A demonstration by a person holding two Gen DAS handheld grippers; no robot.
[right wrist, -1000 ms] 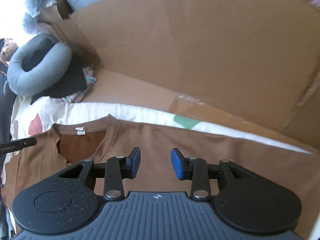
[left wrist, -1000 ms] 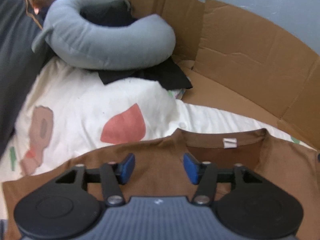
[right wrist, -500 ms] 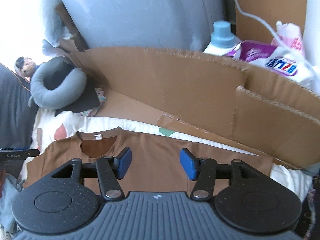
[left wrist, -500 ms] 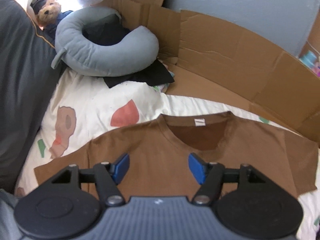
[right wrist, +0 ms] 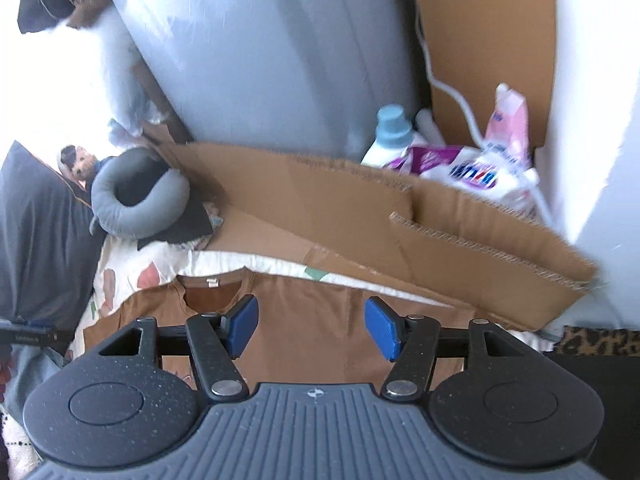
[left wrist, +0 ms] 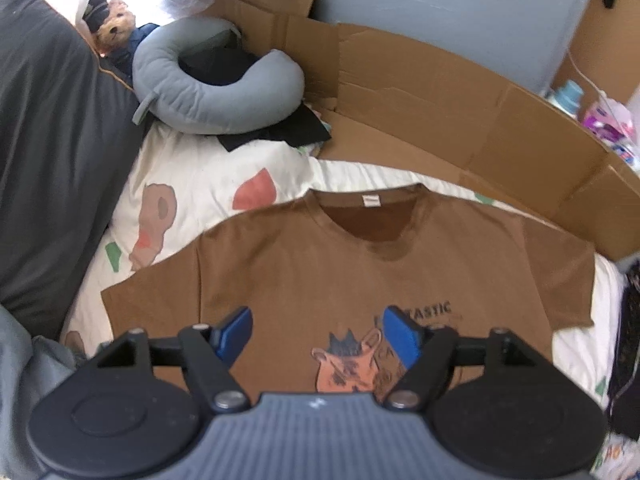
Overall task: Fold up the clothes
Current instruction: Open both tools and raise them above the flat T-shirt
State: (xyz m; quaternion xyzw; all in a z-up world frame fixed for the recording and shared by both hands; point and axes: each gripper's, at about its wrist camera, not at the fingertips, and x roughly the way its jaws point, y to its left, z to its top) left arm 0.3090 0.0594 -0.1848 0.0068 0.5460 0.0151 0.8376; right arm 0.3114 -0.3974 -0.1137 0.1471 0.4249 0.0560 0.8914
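The brown T-shirt (left wrist: 360,264) lies flat, print up, collar far, on the bed (left wrist: 208,176). Left hand-held gripper (left wrist: 318,334) and right hand-held gripper (right wrist: 310,326) hover released. Any fold requires gripping 1 edge.

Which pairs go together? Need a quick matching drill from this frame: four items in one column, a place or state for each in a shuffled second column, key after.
Column 1
1. brown printed T-shirt
2. grey U-shaped neck pillow
3. white detergent bottle with pale blue cap
4. left gripper

Column 2
a. behind the flattened cardboard wall
b. open, holding nothing
c. spread flat, print up
d. resting on black cloth

Pairs: 1-c, 2-d, 3-a, 4-b
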